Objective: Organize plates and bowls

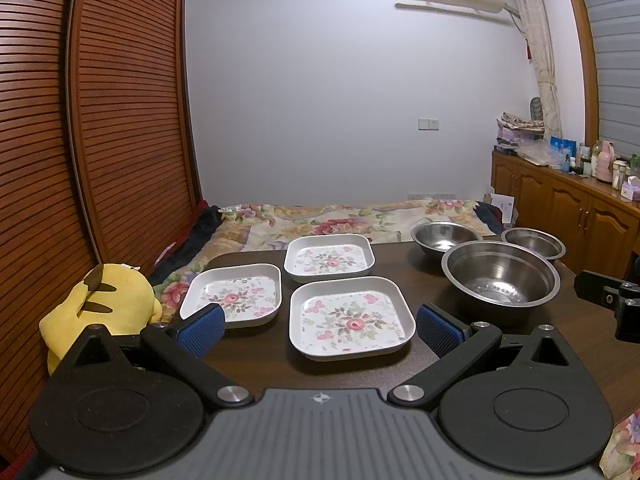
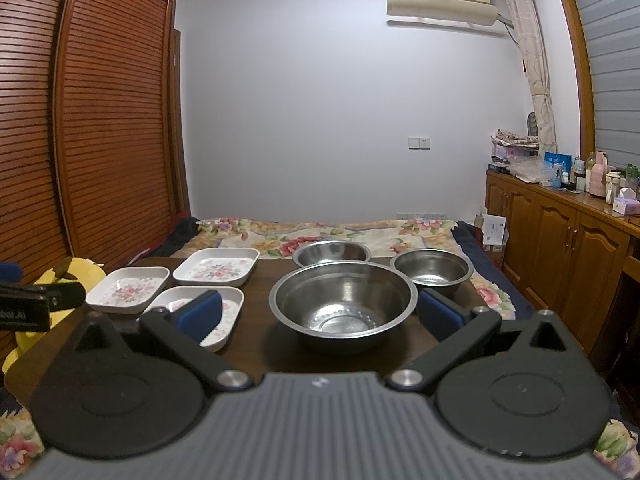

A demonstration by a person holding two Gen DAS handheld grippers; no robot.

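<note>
Three square white plates with flower prints lie on the dark table (image 1: 256,356): a near plate (image 1: 350,317), a left plate (image 1: 234,294) and a far plate (image 1: 329,258). To their right stand three steel bowls: a large bowl (image 1: 500,276), a far-left bowl (image 1: 445,237) and a far-right bowl (image 1: 534,242). My left gripper (image 1: 320,330) is open, its blue pads either side of the near plate, held short of it. My right gripper (image 2: 320,314) is open too, facing the large bowl (image 2: 342,300), with two smaller bowls (image 2: 331,253) (image 2: 431,270) behind. The plates (image 2: 128,289) (image 2: 216,266) sit left.
A yellow plush toy (image 1: 100,312) sits off the table's left edge. A bed with a floral cover (image 1: 340,220) lies behind the table. Slatted wooden wardrobe doors (image 1: 100,120) run along the left; a wooden cabinet (image 1: 568,208) crowded with bottles stands at the right.
</note>
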